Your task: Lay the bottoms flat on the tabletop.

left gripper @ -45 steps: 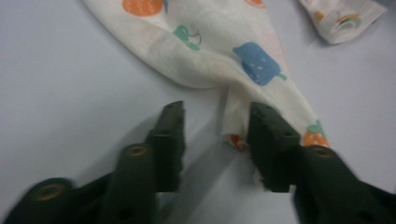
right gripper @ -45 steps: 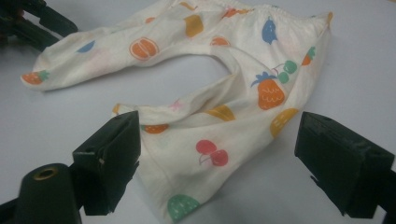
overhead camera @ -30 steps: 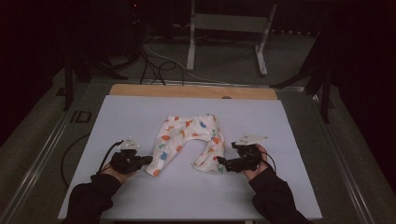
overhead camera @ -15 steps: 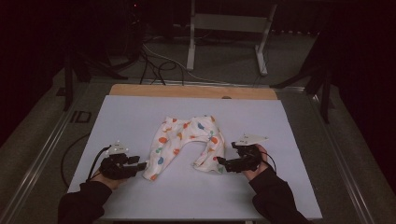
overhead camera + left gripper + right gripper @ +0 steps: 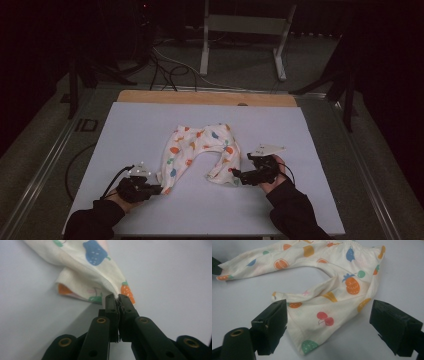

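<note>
Left claw pinching baby trousers cuff | right claw agape beside other cuff

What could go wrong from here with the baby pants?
The left tongs pinch only the very edge of one cuff of the baby pants; a pull may slip it free. The right tongs are open around the other leg's hem, not gripping; lifting now would raise one side and bunch the fabric.

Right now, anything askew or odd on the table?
The baby pants lie crooked, legs curled and rumpled. Left gripper is shut on one cuff; right gripper stands open around the other cuff.
</note>
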